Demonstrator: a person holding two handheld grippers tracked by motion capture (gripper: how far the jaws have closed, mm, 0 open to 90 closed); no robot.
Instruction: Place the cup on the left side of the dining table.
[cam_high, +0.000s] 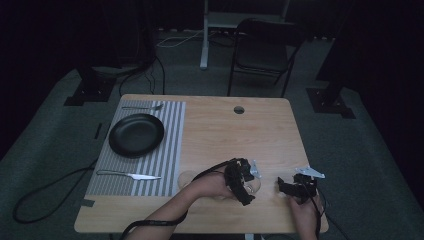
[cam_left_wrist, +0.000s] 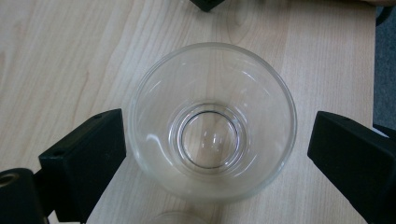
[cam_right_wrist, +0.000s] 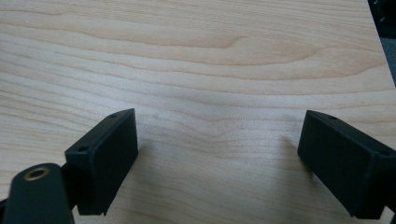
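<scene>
Left gripper view: a clear glass (cam_left_wrist: 212, 123) stands upright on the counter (cam_left_wrist: 56, 56), seen from straight above, mouth up and empty. The left hand-held gripper (cam_left_wrist: 217, 149) is spread, one black jaw on each side of the glass; the left-hand jaw lies just beside the rim, perhaps touching it, while the other stands apart with bare wood between. Not yet a grasp. High view: the left hand-held gripper (cam_high: 243, 181) sits at the near edge of the counter (cam_high: 225, 125), well to the right of the striped placemat (cam_high: 170, 150); the glass itself is too faint to make out there. On that placemat lie a black plate (cam_high: 136, 135), a fork (cam_high: 142, 107) beyond the plate and a knife (cam_high: 129, 175) nearer than it. The right hand-held gripper (cam_high: 296, 189) rests to the right of the left one, apart from it. Right gripper view: right hand-held gripper (cam_right_wrist: 217, 156) spread over bare counter, holding nothing. Risks, as judged: uneven closing, since the nearer jaw would push the glass sideways before the far jaw arrives, sliding or tipping it. Smooth tapered walls may let it slip upward out of the pads if pinched near the rim. The near counter edge leaves little margin for a knocked glass.
</scene>
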